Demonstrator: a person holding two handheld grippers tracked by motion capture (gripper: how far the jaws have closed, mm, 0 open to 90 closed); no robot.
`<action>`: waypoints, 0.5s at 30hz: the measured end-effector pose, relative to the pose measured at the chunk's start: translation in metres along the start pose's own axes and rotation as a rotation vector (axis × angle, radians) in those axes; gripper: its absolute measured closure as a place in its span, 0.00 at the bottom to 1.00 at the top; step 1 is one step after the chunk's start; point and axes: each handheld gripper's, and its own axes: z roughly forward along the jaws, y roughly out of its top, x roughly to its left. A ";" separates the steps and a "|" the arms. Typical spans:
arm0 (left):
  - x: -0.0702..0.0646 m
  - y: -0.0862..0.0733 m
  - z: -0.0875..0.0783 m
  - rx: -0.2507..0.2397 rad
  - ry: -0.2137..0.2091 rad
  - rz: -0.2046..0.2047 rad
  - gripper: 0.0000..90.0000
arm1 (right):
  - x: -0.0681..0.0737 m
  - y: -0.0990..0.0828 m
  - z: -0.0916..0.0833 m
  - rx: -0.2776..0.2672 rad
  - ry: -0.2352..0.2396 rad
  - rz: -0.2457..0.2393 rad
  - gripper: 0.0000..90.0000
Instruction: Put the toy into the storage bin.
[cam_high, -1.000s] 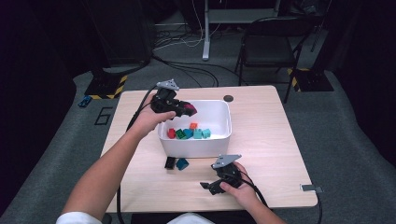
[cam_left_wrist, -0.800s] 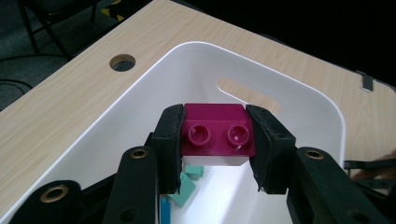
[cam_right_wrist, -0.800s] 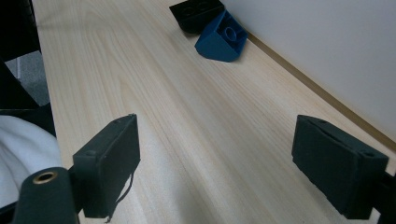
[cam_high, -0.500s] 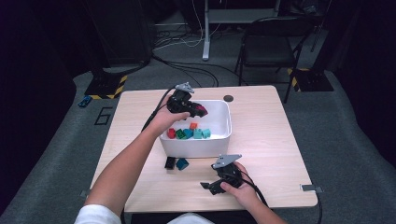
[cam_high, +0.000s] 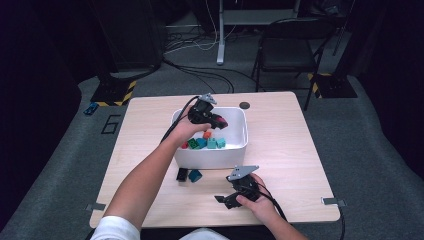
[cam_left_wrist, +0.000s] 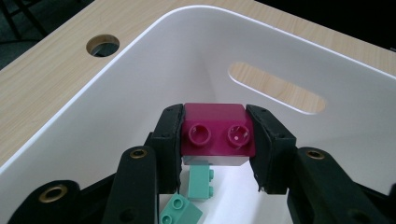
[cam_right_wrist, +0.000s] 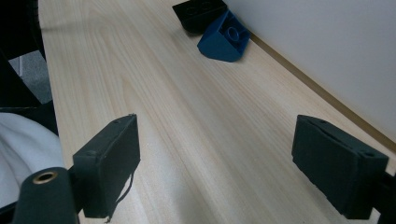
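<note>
The magenta brick (cam_left_wrist: 215, 134) sits clamped in the left gripper (cam_high: 218, 121) just above the white bin (cam_high: 235, 154), several bricks already inside, while a black brick (cam_high: 182, 174) and blue brick (cam_high: 194, 176) wait at the bin's 7 o'clock on the worktop (cam_high: 300, 150), the right gripper (cam_high: 223, 200) gaping empty.

This looks like a lab or recording studio set up for handling trials, not a home. A plain light-wood table (cam_high: 280, 135) stands alone on grey carpet (cam_high: 370, 165), with dark curtained walls closing in on both sides. Yellow-and-black hazard tape (cam_high: 125, 92) marks the feet of stands beyond the far left and far right corners of the tabletop. Loose cables (cam_high: 200, 47) run across the floor behind it, past a metal post (cam_high: 220, 35), and a black folding chair (cam_high: 285, 50) sits beyond the far edge. Small metal brackets (cam_high: 330, 201) stick out by the tabletop's near corners.
</note>
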 end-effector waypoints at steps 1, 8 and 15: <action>0.000 0.000 0.000 0.004 0.004 0.002 0.64 | 0.000 0.000 0.000 0.000 0.000 0.000 0.16; 0.001 0.001 -0.007 -0.009 0.027 -0.025 0.47 | 0.000 0.000 0.000 0.003 0.001 0.004 0.16; -0.004 0.000 -0.041 -0.053 0.033 -0.030 0.46 | -0.002 0.000 0.000 0.001 -0.006 0.000 0.16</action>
